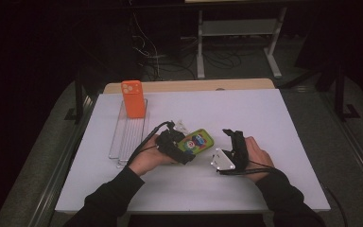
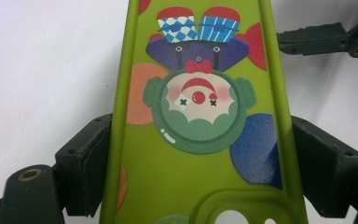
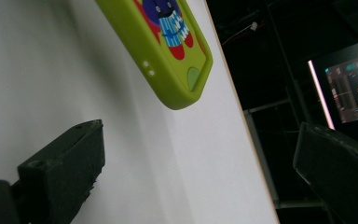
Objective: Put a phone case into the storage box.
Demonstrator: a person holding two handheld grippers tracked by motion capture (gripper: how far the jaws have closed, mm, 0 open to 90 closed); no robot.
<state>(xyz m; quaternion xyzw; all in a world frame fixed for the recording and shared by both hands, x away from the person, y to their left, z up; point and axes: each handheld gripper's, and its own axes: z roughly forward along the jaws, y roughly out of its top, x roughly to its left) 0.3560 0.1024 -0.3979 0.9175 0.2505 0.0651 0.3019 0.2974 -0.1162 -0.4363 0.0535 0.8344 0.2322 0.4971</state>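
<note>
Left gripper view shows the left gripper (image 2: 198,163) with its fingers (image 2: 81,163) squeezing both sides of the green phone case (image 2: 196,177), clown picture up. High view adds an orange phone case (image 1: 133,98) standing in a clear tray (image 1: 128,137) near the tabletop (image 1: 264,118) far left corner. The right gripper (image 3: 200,172) fingers are spread apart, holding nothing.

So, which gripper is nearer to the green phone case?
Left. The left gripper has its jaws closed on both long edges of the green phone case. The right gripper is open, beside the case's far end, not touching it.
</note>
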